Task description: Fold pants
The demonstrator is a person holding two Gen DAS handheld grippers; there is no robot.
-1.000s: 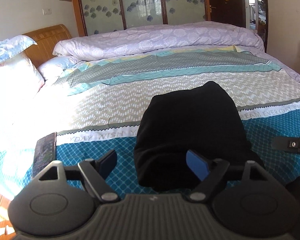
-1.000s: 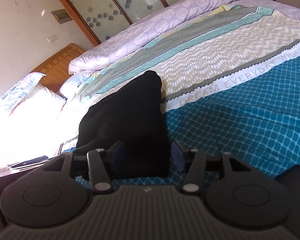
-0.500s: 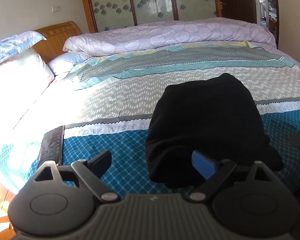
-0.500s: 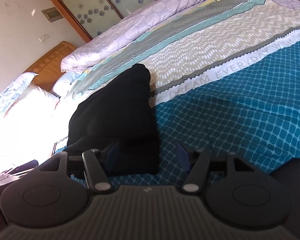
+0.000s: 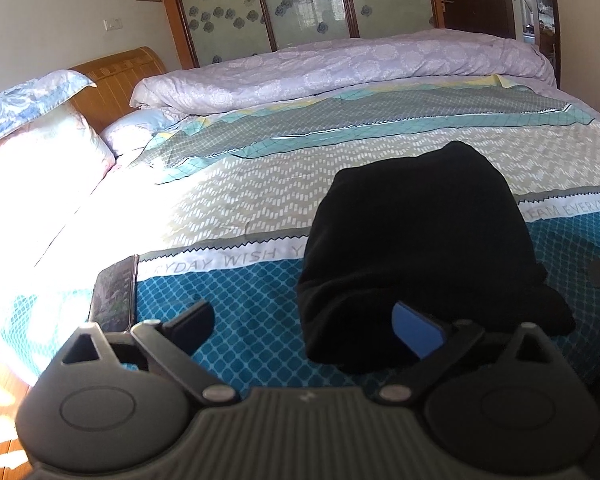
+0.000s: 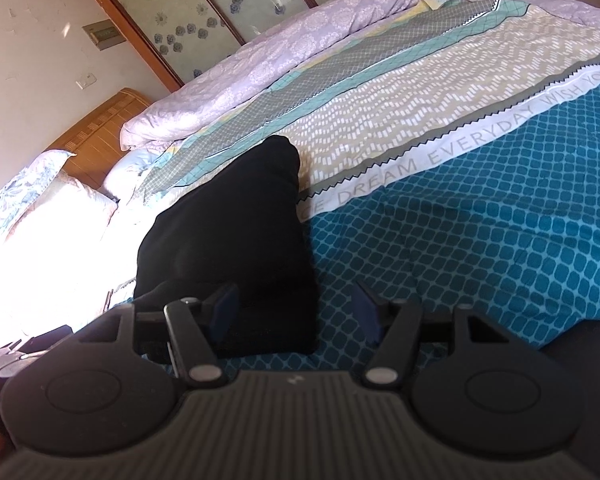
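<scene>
The black pants [image 5: 416,240] lie folded in a soft, rounded bundle on the bed [image 5: 240,292], across its teal lattice and lettered bands. A phone [image 5: 114,300] lies near the bed's edge, left of them. Left gripper [image 5: 306,326] and right gripper [image 6: 294,312] both hover with fingers spread, holding nothing.

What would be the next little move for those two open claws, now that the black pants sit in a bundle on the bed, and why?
Probably draw both back and stop. The black pants already lie as a compact folded bundle on the bedspread. The left gripper and right gripper both stand open, holding no cloth. At most, the loose flap at the bundle's near right corner might want tucking.
</scene>
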